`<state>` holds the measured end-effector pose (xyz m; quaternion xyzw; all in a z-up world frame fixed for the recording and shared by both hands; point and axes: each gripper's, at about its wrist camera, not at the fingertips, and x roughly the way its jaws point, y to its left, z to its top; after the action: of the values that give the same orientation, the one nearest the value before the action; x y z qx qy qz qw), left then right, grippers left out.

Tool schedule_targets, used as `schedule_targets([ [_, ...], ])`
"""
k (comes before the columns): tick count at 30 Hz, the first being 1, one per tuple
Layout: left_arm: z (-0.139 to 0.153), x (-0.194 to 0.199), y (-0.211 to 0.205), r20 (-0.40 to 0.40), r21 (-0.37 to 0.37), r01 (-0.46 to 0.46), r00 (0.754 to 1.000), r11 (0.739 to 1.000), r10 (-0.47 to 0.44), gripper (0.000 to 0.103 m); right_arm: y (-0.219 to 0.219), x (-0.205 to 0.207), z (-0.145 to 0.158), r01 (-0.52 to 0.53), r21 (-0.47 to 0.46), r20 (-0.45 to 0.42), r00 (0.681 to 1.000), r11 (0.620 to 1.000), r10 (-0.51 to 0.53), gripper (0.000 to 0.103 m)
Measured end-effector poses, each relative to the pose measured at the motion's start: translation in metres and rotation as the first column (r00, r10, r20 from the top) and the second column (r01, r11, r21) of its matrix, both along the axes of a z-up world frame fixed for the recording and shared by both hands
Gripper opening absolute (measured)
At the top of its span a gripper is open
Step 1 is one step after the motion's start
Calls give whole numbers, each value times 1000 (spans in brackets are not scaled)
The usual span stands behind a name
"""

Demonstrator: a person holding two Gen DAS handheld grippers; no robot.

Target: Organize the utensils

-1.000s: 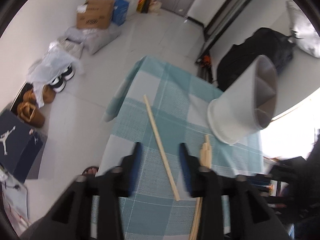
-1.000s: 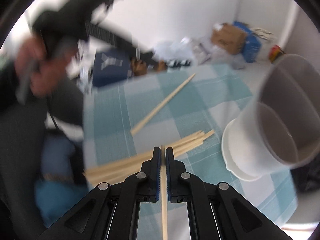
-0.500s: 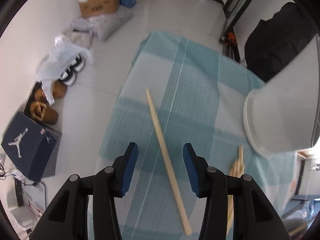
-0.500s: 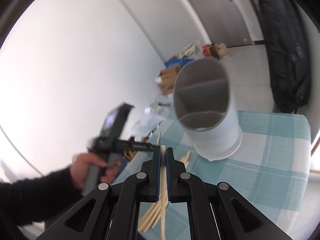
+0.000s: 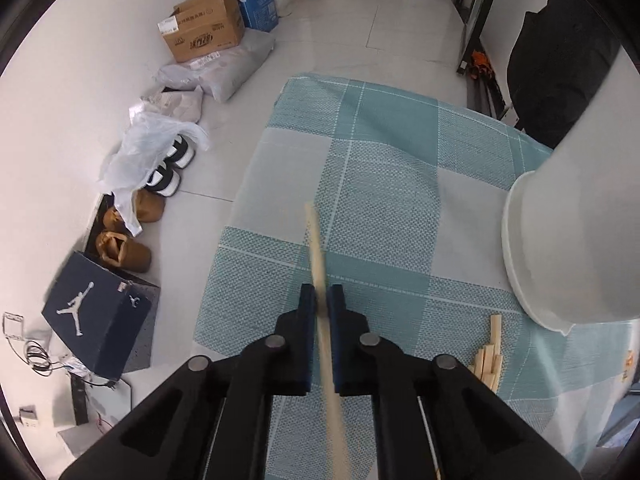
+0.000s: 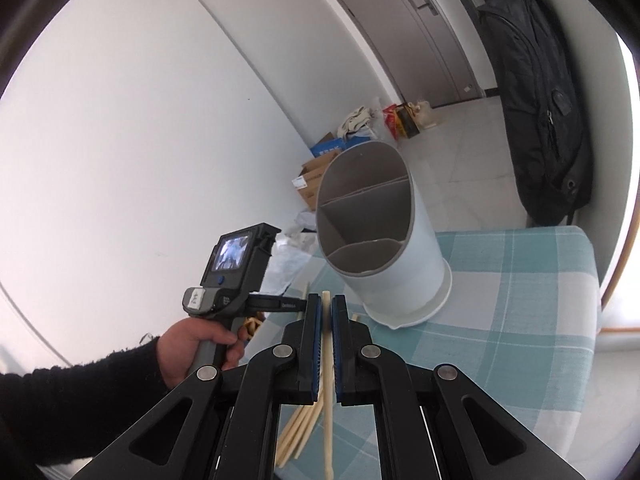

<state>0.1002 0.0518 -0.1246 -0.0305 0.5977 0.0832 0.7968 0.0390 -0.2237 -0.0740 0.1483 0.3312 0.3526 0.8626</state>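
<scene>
Chopsticks: one clamped in the left gripper (image 5: 320, 304), one clamped in the right gripper (image 6: 326, 312). The loose bundle (image 5: 490, 356) lies near the holder's base, toward the tabletop's near edge; its count is unclear, at least four ends showing.

Holder (image 6: 380, 240): one, white, cylindrical, with three inner compartments, upright on the checked teal cloth (image 5: 384, 168) covering the tabletop, toward its right edge in the left wrist view.

Left chopstick (image 5: 316, 248): jaws shut on it, tip projecting forward over the cloth. Right chopstick (image 6: 327, 360): jaws shut on it, upper tip just past them, in front of the holder's base.

Surroundings: on the floor beyond the tabletop's left edge are a cardboard box (image 5: 204, 28), shoes (image 5: 168, 168) and a dark shoebox (image 5: 96, 316). A black backpack (image 6: 536, 96) hangs behind the tabletop.

Pose: the left hand (image 6: 200, 348), in a dark sleeve, grips its gripper's handle, the device pointing steeply down.
</scene>
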Motion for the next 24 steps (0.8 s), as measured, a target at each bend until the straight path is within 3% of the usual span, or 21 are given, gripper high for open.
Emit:
schedule_targets([
  [3,-1,0,5,12,-22,-28,1000,999,28,2,0,-2,3,7,-11,17,1000,1000,-7,4],
  [7,3,-3,10,42,-115,-48,998,992,53,2,1,-2,3,18,-22,28,999,1000,-17,4],
  [12,29,-16,4,159,-166,-40,985,985,67,2,2,-2,4,42,-26,46,998,999,-40,4],
  [15,51,-33,-1,254,-177,-18,965,984,63,2,3,-4,6,59,-29,65,996,998,-57,4],
  [19,68,-56,0,352,-276,10,931,961,91,2,7,-8,6,72,-35,85,994,997,-68,4],
  [24,86,-76,2,445,-325,33,887,945,122,2,11,-12,5,92,-33,87,992,995,-88,4],
])
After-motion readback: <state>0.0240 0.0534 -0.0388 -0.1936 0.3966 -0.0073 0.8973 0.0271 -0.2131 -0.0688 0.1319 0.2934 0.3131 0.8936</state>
